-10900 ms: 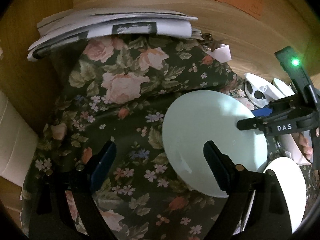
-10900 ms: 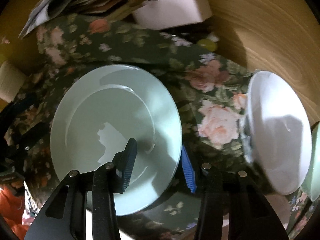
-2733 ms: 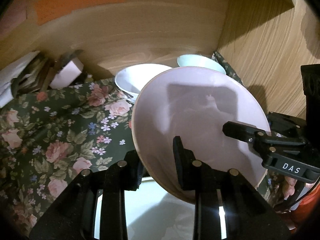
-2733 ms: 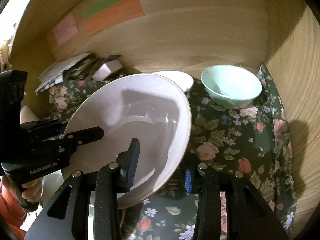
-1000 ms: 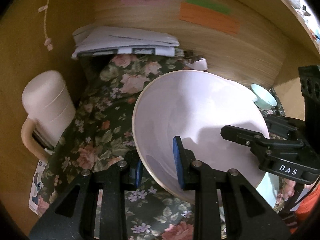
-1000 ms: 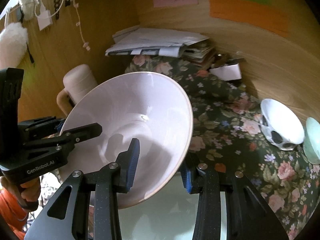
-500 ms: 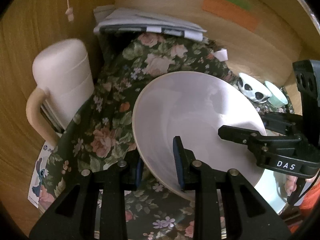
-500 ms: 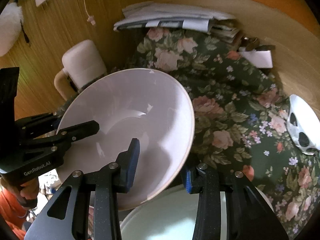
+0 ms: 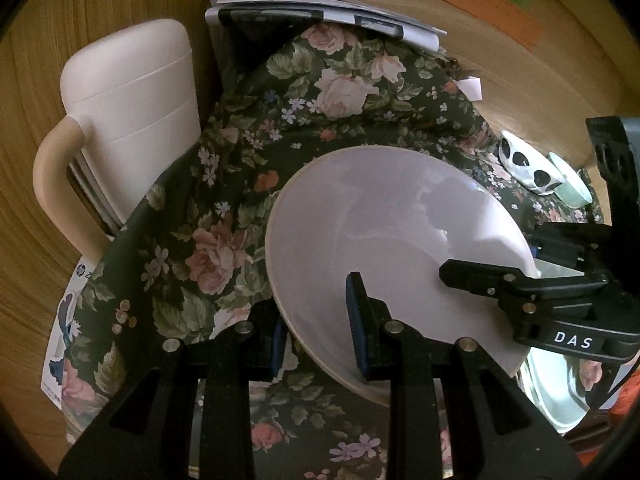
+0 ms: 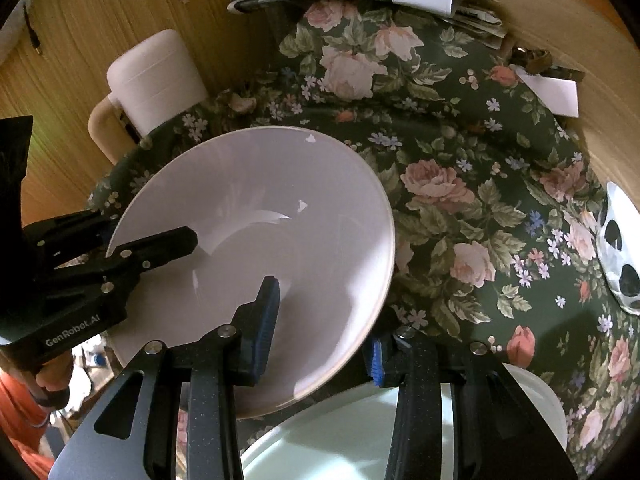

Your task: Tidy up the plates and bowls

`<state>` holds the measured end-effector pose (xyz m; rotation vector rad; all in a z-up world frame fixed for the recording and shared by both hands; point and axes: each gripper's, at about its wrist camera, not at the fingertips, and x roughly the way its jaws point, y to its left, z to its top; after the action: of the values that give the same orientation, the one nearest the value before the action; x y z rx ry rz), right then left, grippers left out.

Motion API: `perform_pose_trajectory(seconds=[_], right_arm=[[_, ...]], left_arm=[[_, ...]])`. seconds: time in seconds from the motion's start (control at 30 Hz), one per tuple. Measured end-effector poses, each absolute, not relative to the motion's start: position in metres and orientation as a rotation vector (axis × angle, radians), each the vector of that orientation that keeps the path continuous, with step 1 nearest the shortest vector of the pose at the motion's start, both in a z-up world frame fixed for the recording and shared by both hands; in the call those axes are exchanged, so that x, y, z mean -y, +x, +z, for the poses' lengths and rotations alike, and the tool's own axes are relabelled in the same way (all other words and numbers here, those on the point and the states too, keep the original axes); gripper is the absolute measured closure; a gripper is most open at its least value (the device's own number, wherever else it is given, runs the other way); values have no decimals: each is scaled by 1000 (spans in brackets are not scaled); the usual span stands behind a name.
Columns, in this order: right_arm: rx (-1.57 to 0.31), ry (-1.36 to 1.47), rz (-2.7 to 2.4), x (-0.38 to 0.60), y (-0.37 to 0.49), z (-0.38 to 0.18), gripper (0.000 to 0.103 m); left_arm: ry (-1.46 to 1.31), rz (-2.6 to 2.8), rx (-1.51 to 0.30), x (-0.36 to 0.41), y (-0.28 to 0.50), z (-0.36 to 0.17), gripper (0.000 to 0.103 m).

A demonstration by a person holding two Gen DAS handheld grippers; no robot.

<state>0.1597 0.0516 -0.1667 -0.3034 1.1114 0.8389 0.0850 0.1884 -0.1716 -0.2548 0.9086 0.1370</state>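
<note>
A large white bowl [image 9: 392, 240] is held tilted above the floral cloth by both grippers. My left gripper [image 9: 318, 336] is shut on its near-left rim. My right gripper [image 10: 320, 320] is shut on its opposite rim and shows in the left wrist view [image 9: 520, 292] at the right. The bowl fills the middle of the right wrist view [image 10: 256, 248], where the left gripper [image 10: 120, 256] comes in from the left. A pale green plate [image 10: 340, 440] lies below the bowl. A black-spotted white bowl [image 9: 524, 164] and a green bowl [image 9: 572, 186] sit far right.
A white jug with a beige handle [image 9: 120, 120] stands at the left by the wooden wall. A stack of papers [image 9: 320, 12] lies at the back. A small white box [image 10: 554, 94] sits at the back right. Floral cloth [image 10: 460, 160] covers the surface.
Both grippers have carried the large white bowl leftward and lower, away from the small bowls and towards the jug. Both grips are unchanged.
</note>
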Motion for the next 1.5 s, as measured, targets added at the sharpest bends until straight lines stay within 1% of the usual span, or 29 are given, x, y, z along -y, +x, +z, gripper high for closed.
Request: perform_pose_trajectory(seconds=[0.23,0.27,0.33,0.37,0.4,0.5,0.57,0.63,0.77,0.87,1.07,1.2,1.5], right_arm=[[-1093,-303,828,-49,159,-164,66],[-1079,-301,819,-46,158,-161,64],[-1050,-299,809,-41,158,-153,55],[-1031,-296,803,-38,159,-148,53],[-1012,-289,797,-34,159,-142,51],[-979,-259,786,-23,163,-130,48],[-957,-235,775,-14,163,-121,46],[-941,-215,762,-5,165,-115,46],[-905,-188,726,12,166,-104,46],[-882,-173,684,29,169,-97,46],[-857,-154,574,71,181,-88,46],[-854,-129,503,101,191,-86,46],[-864,-78,363,155,222,-94,46]], left_arm=[[-259,140,-904,-188,84,-172,76],[-260,140,-906,-187,84,-172,75],[-263,138,-907,-186,84,-171,69],[-263,138,-903,-186,84,-170,61],[-261,145,-890,-186,84,-167,56],[-236,168,-856,-185,83,-156,50],[-239,170,-844,-185,83,-149,49],[-237,170,-836,-184,85,-143,49],[-216,156,-811,-174,90,-127,44],[-195,133,-800,-166,96,-117,37],[-149,74,-783,-140,118,-100,37],[-133,8,-779,-118,137,-92,33],[-79,-73,-789,-76,184,-87,32]])
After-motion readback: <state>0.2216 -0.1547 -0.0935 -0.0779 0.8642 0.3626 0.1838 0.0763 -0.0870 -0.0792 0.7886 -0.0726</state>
